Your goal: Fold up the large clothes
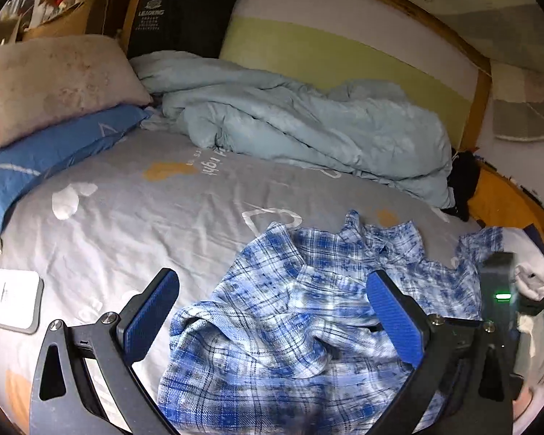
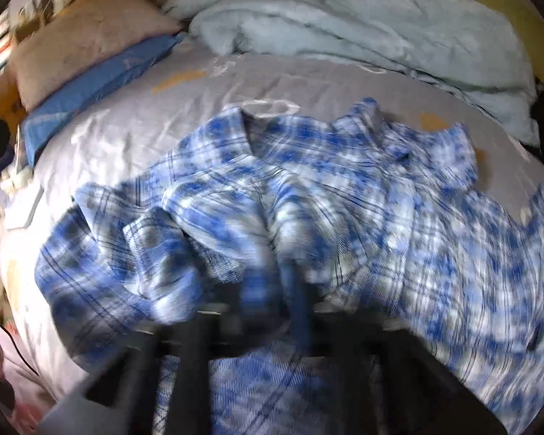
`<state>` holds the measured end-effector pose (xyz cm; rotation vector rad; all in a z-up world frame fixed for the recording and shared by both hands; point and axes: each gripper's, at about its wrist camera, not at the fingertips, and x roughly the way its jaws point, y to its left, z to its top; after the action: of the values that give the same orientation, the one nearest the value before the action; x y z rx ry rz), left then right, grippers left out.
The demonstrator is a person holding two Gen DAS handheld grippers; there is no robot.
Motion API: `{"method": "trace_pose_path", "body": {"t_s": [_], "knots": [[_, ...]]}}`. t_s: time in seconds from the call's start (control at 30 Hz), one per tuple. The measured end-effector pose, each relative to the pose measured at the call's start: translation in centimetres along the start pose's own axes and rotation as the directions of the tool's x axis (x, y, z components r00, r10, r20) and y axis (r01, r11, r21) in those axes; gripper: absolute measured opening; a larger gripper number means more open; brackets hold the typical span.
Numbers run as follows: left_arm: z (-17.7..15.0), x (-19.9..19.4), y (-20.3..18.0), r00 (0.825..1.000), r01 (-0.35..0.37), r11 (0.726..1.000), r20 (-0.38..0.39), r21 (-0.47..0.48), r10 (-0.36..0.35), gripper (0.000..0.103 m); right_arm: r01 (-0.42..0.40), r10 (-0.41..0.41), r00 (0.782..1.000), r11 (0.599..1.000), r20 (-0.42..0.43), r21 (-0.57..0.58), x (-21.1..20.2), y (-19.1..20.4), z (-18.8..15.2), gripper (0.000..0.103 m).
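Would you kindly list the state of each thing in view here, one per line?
plaid shirt: crumpled, unfolded on the bed sheet.
left gripper: jaws wide open, above the shirt.
right gripper: blurred; jaws seem shut on shirt fabric.
blue duvet: bunched along the far side.
pink pillow: resting on the blue pillow.
white device: lying flat on the sheet.

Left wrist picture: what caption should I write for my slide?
Open left tongs hover over a crumpled blue plaid shirt on a grey bed sheet.
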<state>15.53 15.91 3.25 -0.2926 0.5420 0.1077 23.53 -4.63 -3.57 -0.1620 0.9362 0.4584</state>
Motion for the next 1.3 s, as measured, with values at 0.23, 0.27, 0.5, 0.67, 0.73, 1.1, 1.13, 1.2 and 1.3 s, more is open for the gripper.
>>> {"method": "trace_pose_path", "body": {"t_s": [0.23,0.27,0.5,0.67,0.73,1.1,1.13,1.2,1.3], "knots": [[-0.6,1.4,0.5,0.991,-0.113,0.994,-0.07,0.006,0.113,0.103,0.201,-0.225,0.97,0.954,0.088,0.222,-4.0,-8.4,-2.4,0.01],[-0.8,1.8,0.5,0.989,-0.125,0.992,-0.083,0.007,0.125,0.103,0.204,-0.224,0.973,0.943,0.049,0.264,-3.8,-10.0,-3.1,0.015],[-2.1,3.6,0.1,0.986,-0.107,0.994,-0.128,0.008,0.107,0.103,0.24,-0.254,0.967,0.904,-0.006,0.353,-5.3,-14.6,-7.7,0.032],[-2.7,3.2,-1.4,0.994,-0.032,0.999,-0.103,0.04,0.036,0.103,0.284,-0.333,0.94,0.882,0.07,0.376,-8.2,-15.3,-7.5,0.05],[-3.2,2.8,-2.2,0.998,0.007,0.998,-0.067,0.057,-0.003,0.103,0.245,-0.306,0.946,0.891,0.107,0.382,-8.9,-15.6,-6.8,0.053],[-10.0,2.4,-7.0,0.982,0.006,0.98,0.186,0.198,-0.044,0.103,0.208,-0.245,0.967,0.914,0.066,0.347,-4.5,-17.8,-2.3,0.095],[-10.4,2.7,-7.6,0.985,0.019,0.972,0.162,0.234,-0.058,0.103,0.215,-0.25,0.967,0.91,0.055,0.353,-4.2,-18.2,-2.3,0.095],[-10.6,2.9,-8.3,0.986,0.043,0.96,0.144,0.275,-0.085,0.103,0.225,-0.245,0.97,0.906,0.009,0.357,-3.3,-19.2,-2.0,0.095],[-11.1,2.7,-8.9,0.984,0.035,0.953,0.159,0.301,-0.086,0.103,0.18,-0.175,0.984,0.929,-0.045,0.325,-1.4,-20.2,-1.2,0.095]]}}
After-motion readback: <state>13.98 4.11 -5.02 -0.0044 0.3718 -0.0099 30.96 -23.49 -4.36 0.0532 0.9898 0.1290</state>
